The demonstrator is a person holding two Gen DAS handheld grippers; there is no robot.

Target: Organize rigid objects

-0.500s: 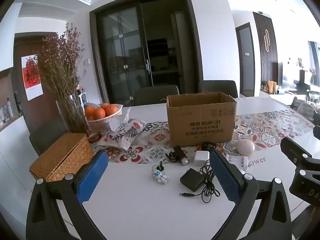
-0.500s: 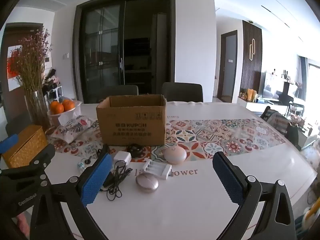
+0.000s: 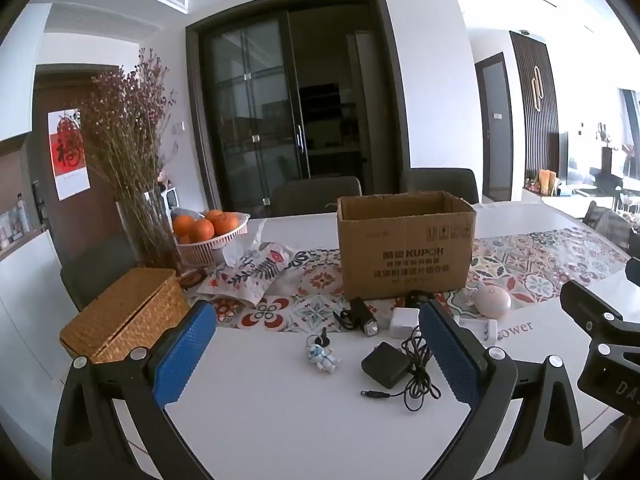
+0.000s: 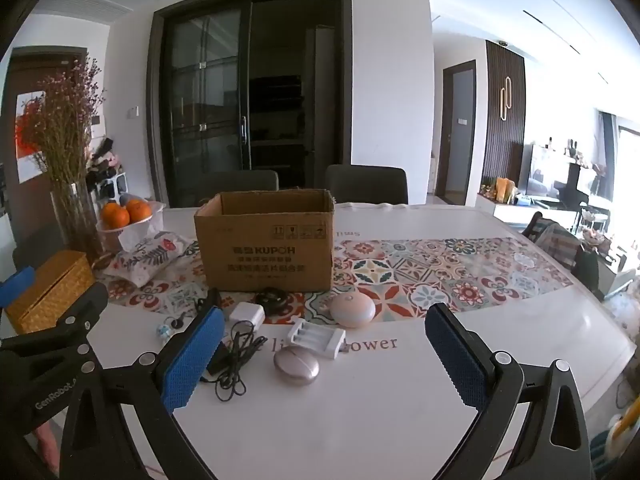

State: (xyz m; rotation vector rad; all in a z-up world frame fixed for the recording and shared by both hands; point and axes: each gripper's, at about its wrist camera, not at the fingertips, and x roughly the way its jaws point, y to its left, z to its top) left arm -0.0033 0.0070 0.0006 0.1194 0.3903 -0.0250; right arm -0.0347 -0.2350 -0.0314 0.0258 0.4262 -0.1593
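Observation:
An open cardboard box (image 3: pixel 404 252) (image 4: pixel 266 248) stands on the patterned runner. In front of it on the white table lie a black flashlight (image 3: pixel 364 318), a small astronaut figure (image 3: pixel 322 356), a black adapter with cable (image 3: pixel 386 364), a white charger cube (image 4: pixel 247 314), a black round item (image 4: pixel 271 299), a pink dome (image 4: pixel 352 309), a white battery holder (image 4: pixel 318 337) and a silver oval (image 4: pixel 296 365). My left gripper (image 3: pixel 316 354) is open and empty, near side of the figure. My right gripper (image 4: pixel 322 354) is open and empty, near the silver oval.
A wicker box (image 3: pixel 124 316), a vase of dried flowers (image 3: pixel 144 232), a bowl of oranges (image 3: pixel 210 232) and a floral tissue pouch (image 3: pixel 252 276) stand at the left. Chairs (image 4: pixel 366 184) stand behind the table.
Both views have shifted very slightly; the grippers stay open and nothing on the table has moved.

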